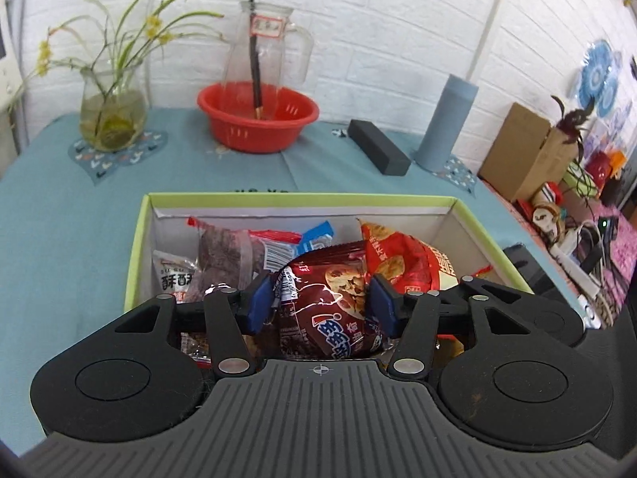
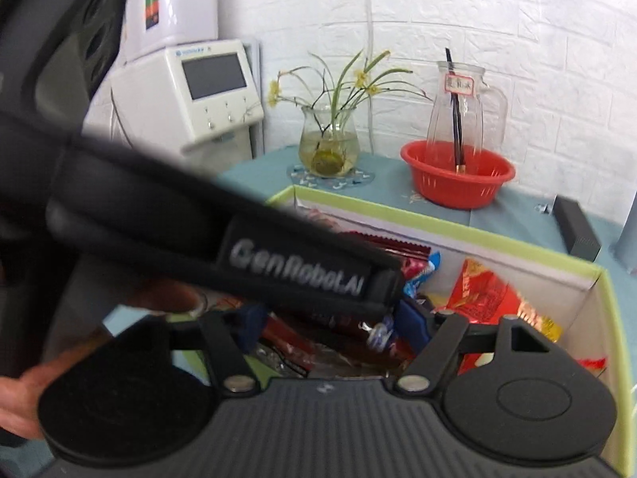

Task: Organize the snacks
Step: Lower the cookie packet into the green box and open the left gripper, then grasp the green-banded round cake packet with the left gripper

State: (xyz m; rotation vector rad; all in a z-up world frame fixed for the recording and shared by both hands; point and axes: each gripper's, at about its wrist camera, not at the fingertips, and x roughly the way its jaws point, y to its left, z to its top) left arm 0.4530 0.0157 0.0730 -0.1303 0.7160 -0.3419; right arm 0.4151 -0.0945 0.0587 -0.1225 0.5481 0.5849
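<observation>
White brick wall and a teal cloth frame the scene; on the cloth sits the green-rimmed box, already heaped with snacks.

Left gripper has its blue pads partly apart with a brown cookie pack between them; the pads look to touch the pack's sides, though how firmly I cannot tell; the pack stands above the box's near half, over other wrappers. Right gripper has its blue pads about half apart over the same box; a red-brown wrapper lies between them, but the left gripper's black body crosses that view and I cannot tell whether anything is held.

Outward from the fingers: a red chip bag lies just right of the cookie pack, a blue-and-white pack and a dark purple pack behind it.

Risks, as I judge them: the slick foil may slip from a loose pinch and drop outside the heap; a tighter pinch may crush the cookies; the two grippers sit close together over one box and may knock each other or snag a neighbouring wrapper; a snagged bag could drag the light box across the cloth toward the red basket, glass jug and vase beyond.
</observation>
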